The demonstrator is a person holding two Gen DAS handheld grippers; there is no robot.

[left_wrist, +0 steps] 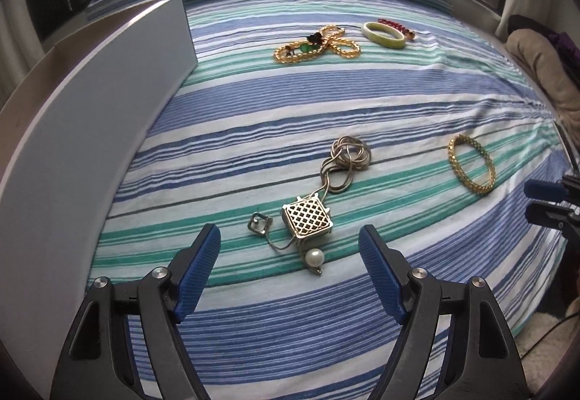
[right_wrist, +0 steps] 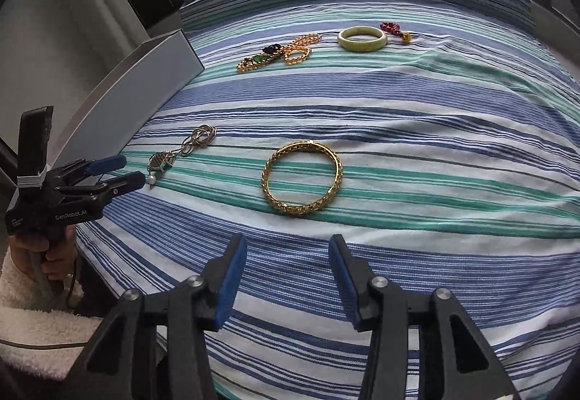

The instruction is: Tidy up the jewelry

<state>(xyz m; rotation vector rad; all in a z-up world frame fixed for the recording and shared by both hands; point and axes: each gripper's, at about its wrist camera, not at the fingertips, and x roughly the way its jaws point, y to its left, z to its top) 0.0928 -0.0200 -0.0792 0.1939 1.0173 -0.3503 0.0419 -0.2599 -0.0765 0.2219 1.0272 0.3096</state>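
**Jewelry all loose, nothing boxed yet**

Jewelry lies scattered on the striped cloth (left_wrist: pixel 253 102). Left wrist view: my left gripper (left_wrist: pixel 290 247), spread wide and empty, hovers at the silver pendant necklace (left_wrist: pixel 308 222); the grey box (left_wrist: pixel 108 102) at left looks empty, though I barely see inside.

Right wrist view: my right gripper (right_wrist: pixel 288 255), jaws parted, holds nothing near the gold bangle (right_wrist: pixel 302 178); the bead necklace (right_wrist: pixel 279 52), jade bangle (right_wrist: pixel 361 38) and red bracelet (right_wrist: pixel 393 29) wait far off.

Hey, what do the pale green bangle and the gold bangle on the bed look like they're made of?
Green bangle: looks like jade or a similar polished stone, maybe glass; smooth, glossy, milky green with a thick solid band. Gold bangle: looks like gold-coloured metal, shiny, with an openwork woven or chain-link pattern; solid gold or plating cannot be told from here.
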